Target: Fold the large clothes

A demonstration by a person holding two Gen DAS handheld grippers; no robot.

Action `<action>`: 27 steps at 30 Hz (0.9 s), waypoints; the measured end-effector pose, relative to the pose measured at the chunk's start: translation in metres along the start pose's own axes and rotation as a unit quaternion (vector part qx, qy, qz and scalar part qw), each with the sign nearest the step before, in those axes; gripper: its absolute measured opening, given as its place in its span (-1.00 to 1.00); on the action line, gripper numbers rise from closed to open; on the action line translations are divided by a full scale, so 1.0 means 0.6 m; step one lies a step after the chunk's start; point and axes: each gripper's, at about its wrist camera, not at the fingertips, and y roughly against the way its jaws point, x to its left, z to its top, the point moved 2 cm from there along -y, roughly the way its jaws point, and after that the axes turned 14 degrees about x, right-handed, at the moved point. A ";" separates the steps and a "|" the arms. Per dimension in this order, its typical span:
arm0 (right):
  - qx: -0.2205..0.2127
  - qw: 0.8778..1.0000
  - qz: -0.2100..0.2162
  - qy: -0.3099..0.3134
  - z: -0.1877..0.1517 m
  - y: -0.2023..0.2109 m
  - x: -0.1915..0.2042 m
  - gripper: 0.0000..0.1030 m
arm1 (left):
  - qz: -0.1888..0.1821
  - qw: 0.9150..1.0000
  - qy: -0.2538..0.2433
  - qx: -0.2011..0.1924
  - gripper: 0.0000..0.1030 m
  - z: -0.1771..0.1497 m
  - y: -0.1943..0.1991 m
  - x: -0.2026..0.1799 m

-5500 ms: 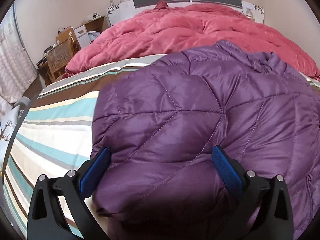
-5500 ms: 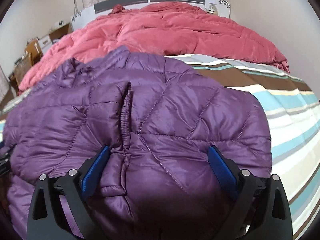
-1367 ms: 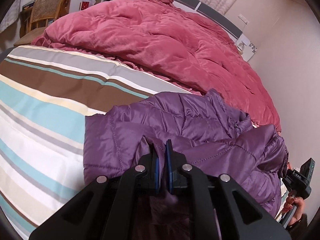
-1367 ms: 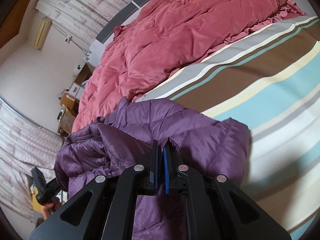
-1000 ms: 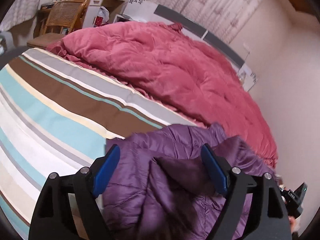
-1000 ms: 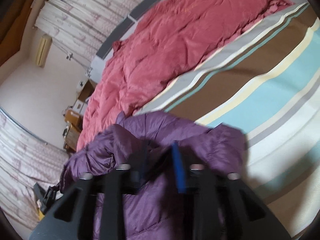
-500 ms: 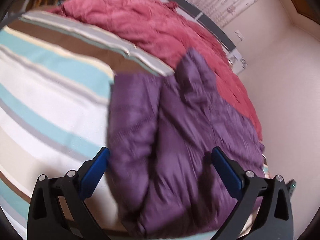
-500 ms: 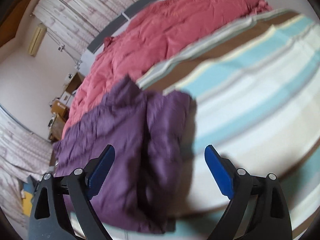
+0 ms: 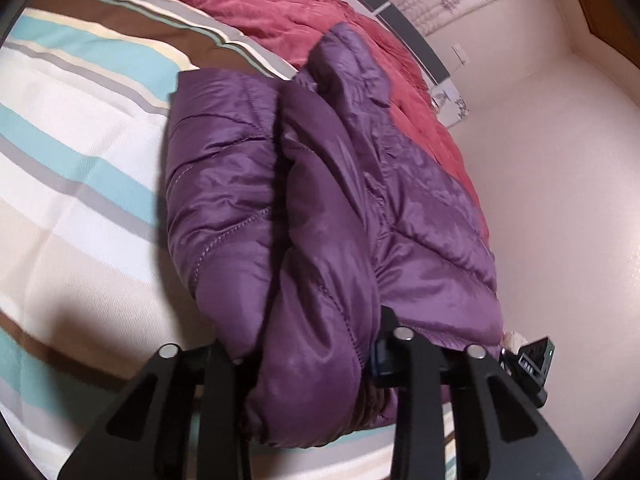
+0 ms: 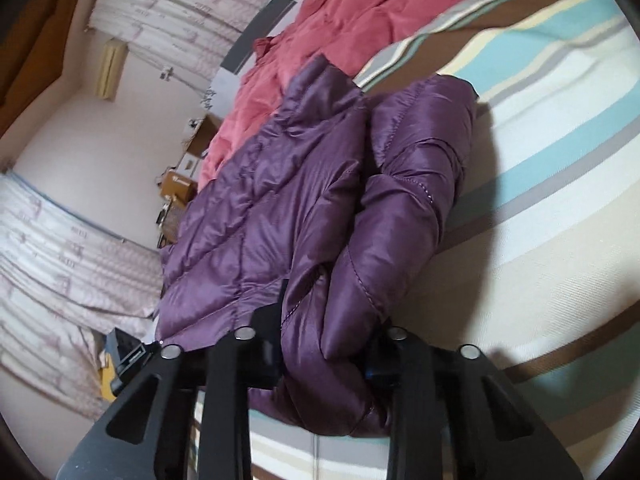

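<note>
One purple puffer jacket [image 9: 320, 208] on striped bed [image 9: 80, 168] — near hem bunched inside both tongs: left tongs [image 9: 308, 356], right tongs [image 10: 324, 352], just closed, clamping its folds.

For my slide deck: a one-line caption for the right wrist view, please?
Right gripper closing on the near edge of a folded purple puffer jacket lying on a striped bedsheet.

Soft warm indoor light, fisheye warping, dark vignetted corners, slight blur
</note>
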 end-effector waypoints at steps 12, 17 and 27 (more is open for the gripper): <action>0.033 0.999 0.026 0.016 -0.115 0.084 -0.006 -0.56 | -0.012 0.999 -0.030 0.030 -0.49 -0.135 0.055 -0.003; 0.039 0.999 0.032 0.015 -0.178 0.114 -0.013 -0.56 | -0.014 0.999 -0.038 0.031 -0.47 -0.205 0.083 -0.004; 0.018 1.000 0.001 0.020 -0.225 0.159 -0.022 -0.33 | 0.072 0.994 -0.086 0.009 0.23 -0.226 0.117 -0.031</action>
